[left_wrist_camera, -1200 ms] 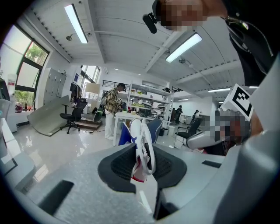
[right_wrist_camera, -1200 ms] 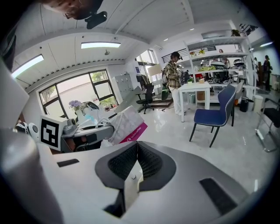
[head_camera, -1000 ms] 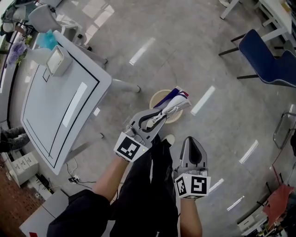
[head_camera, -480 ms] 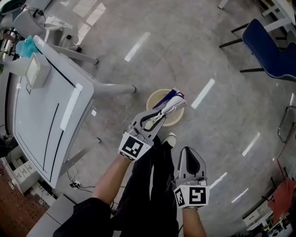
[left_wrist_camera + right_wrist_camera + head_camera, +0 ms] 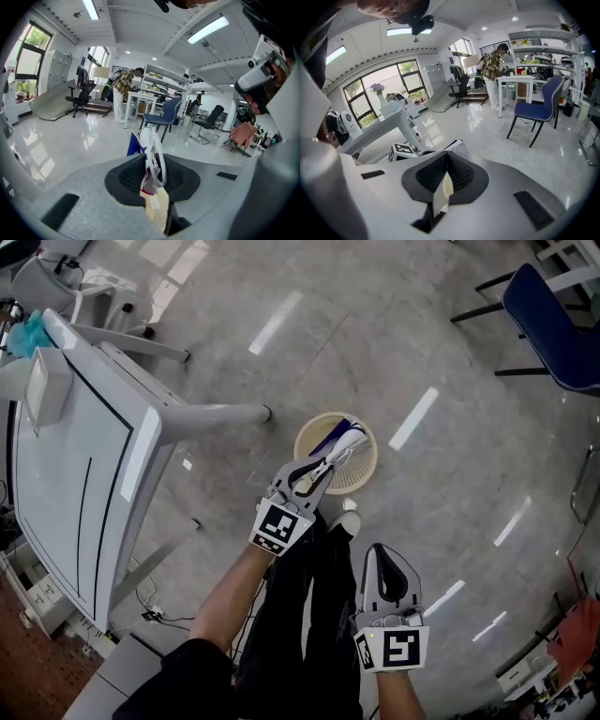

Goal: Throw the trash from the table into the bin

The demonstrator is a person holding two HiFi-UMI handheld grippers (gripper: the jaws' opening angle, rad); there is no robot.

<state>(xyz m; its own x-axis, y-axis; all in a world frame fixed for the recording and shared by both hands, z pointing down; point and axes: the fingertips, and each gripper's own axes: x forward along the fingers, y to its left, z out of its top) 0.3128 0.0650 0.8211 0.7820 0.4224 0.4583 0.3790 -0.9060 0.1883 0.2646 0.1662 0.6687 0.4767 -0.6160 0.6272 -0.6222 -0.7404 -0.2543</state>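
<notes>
Over the round beige mesh bin on the floor hangs the crumpled white and blue wrapper. From my head view it lies inside the rim's outline, toward the bin's far side. I cannot tell whether it has dipped below the rim.

My left gripper has it. The fingers stand narrow and pinch the wrapper's near end. In the left gripper view the wrapper sticks up between the dark ribbed pads, showing a red edge, with the bin's mesh just beneath.

To do this drop well, I think I should bring the wrapper's free end clearly inside the rim before I let go. Then I should open the fingers wide in one go, because crumpled film is light and may cling to a ribbed pad or drift out over the rim. I judge the bin light too, so I would not knock its near rim with the fingers.

My right gripper waits on the near side of the bin, well apart from it, beside my leg. Its fingers are closed together on nothing. The pale strip below them in the right gripper view looks like the bin beyond.

Left of the bin stands the white tilted surface.
</notes>
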